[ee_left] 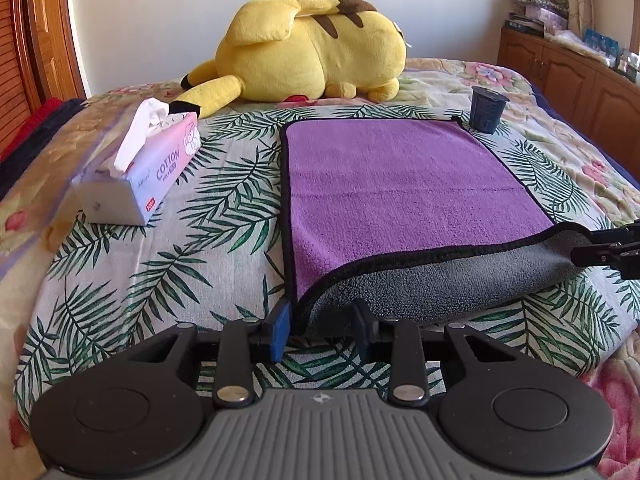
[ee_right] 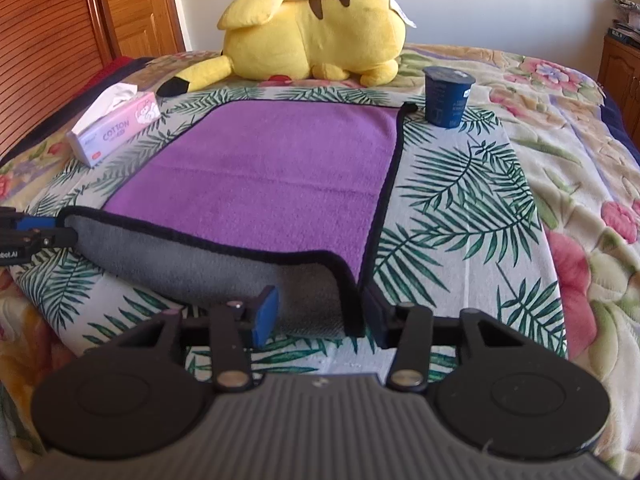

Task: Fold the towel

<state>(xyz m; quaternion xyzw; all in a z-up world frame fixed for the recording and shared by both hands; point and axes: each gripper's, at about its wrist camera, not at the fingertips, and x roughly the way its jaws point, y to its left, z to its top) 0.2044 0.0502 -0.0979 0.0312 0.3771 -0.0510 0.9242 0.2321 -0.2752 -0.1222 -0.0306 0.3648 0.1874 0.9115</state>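
A purple towel (ee_left: 400, 184) with a grey underside and black trim lies on the leaf-print cloth; it also shows in the right wrist view (ee_right: 272, 176). Its near edge is lifted and curled over, grey side up. My left gripper (ee_left: 322, 330) holds the near left corner between its fingers. My right gripper (ee_right: 320, 316) holds the near right corner. Each gripper also shows at the edge of the other view, the right gripper (ee_left: 608, 252) and the left gripper (ee_right: 28, 236), both at the towel's lifted edge.
A yellow plush toy (ee_left: 312, 48) lies behind the towel. A pink tissue pack (ee_left: 136, 168) sits at the left. A dark cup (ee_left: 486, 110) stands by the towel's far right corner. Wooden cabinets (ee_left: 580, 76) stand at the right.
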